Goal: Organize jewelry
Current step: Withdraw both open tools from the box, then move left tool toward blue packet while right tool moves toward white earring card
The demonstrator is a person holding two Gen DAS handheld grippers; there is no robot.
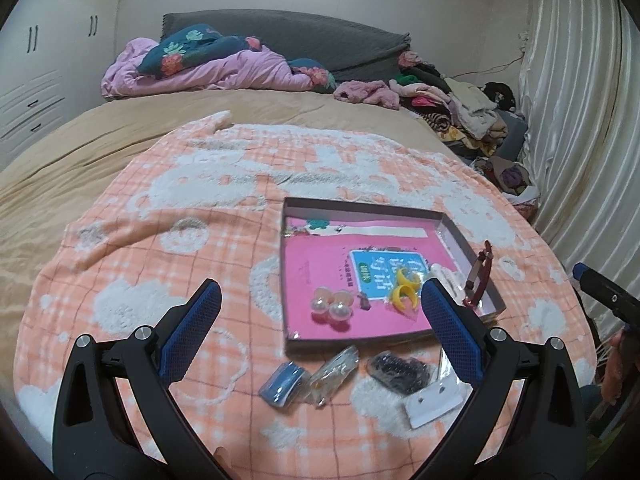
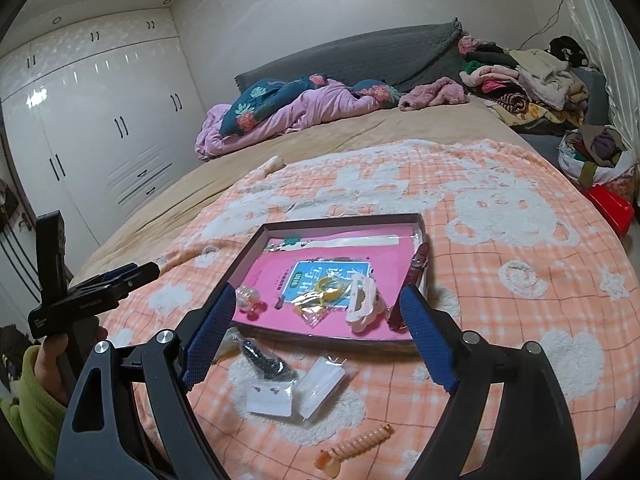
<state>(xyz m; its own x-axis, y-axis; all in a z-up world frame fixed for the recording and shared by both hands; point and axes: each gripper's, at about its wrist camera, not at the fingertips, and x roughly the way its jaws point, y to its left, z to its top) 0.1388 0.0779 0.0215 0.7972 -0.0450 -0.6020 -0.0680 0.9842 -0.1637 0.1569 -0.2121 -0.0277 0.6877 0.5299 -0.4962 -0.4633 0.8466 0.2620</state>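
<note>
I'm hovering both grippers wide open and empty. The left gripper (image 1: 320, 312) is sitting right over the black comb (image 1: 400, 372), lying crosswise just short of the tray (image 1: 360, 204); the right gripper (image 2: 320, 320) is farther off.

The tray (image 2: 320, 338) sits on the blanket (image 2: 500, 320) spread over the bed (image 2: 360, 128). In the tray lie pearl earrings (image 1: 334, 308), rings (image 1: 406, 290), a comb clip (image 2: 362, 300) and, against its right wall, a strap (image 2: 412, 280). Before the tray lie small packets (image 2: 320, 388), a card (image 2: 270, 398) and a black clip (image 2: 266, 362). Behind the tray, bedding (image 2: 288, 116) is piled.
</note>
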